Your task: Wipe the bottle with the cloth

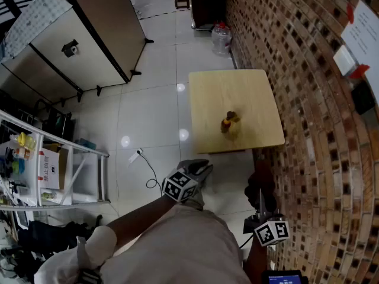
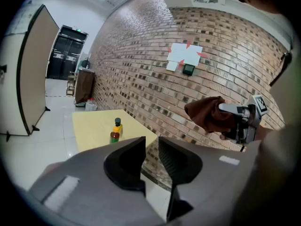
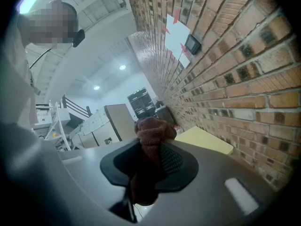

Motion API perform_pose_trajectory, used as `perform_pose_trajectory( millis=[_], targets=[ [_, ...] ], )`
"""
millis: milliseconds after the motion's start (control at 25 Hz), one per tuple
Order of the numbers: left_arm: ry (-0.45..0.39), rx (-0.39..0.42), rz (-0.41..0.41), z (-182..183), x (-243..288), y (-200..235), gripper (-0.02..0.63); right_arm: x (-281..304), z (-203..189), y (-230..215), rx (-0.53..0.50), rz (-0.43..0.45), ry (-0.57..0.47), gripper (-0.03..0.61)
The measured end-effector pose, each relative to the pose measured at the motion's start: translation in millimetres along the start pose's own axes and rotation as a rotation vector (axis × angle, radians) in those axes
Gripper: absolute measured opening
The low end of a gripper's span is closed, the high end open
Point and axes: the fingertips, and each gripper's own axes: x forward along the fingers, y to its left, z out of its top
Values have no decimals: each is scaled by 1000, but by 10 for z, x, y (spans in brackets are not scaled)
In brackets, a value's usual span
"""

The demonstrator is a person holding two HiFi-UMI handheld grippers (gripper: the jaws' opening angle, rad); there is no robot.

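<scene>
Bottle: the yellow bottle [image 1: 233, 118] stands upright near the middle of the bench [image 1: 237, 90], well apart from both grippers. By the look of it, it has not yet been wiped.
Short bottle: a red-topped short bottle [image 2: 114, 136] stands just beside the yellow one. I cannot tell which of the two the task means.
Cloth: the brown cloth [image 3: 149, 147] is bunched into a wad that sticks up past the tips of the right gripper [image 3: 151, 138]. I judge it is held this way so that a soft end is free to rub with.
Right fingers: the fingers [image 3: 178, 163] are clenched on the cloth. The gripper is held low beside the brick wall [image 1: 308, 99], short of the bench.
Left fingers: the left gripper [image 2: 151, 147] points toward the bench with its fingers [image 2: 129, 159] clenched and nothing between them. It is probably kept free to steady the bottle, and it would have to release first.
Placing: both bottles stand mid-bench with bare top all round them, which leaves room to come in from either side.
Count: two bottles on the bench, one cloth, two grippers, one bench, and one large jug [image 1: 221, 38] on the floor beyond the bench, against the wall.
Stage: this looks like the approach, with the person standing back from the bench.
</scene>
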Motion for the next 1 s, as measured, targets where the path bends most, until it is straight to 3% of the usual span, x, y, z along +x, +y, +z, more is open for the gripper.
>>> perform_pose_trajectory(
  millis=[200,400,680,840,1000],
  targets=[
    [21,27,7,424,615,663,111,900,248,-196,-27,-14,11,81],
    [103,93,-19,535,1156,1214,141,1524,230,-297,-32,-57,54,82],
    [255,202,-84,402,1904,1654,173,2132,85,-490,-29,-115,88,83],
    [366,254,-78,205,2220,1834,181,2356,24,-557,3,-151,88,83],
    [418,290,-78,76,2453,1895,179,2462,-270,-769,69,-180,117,83]
  ],
)
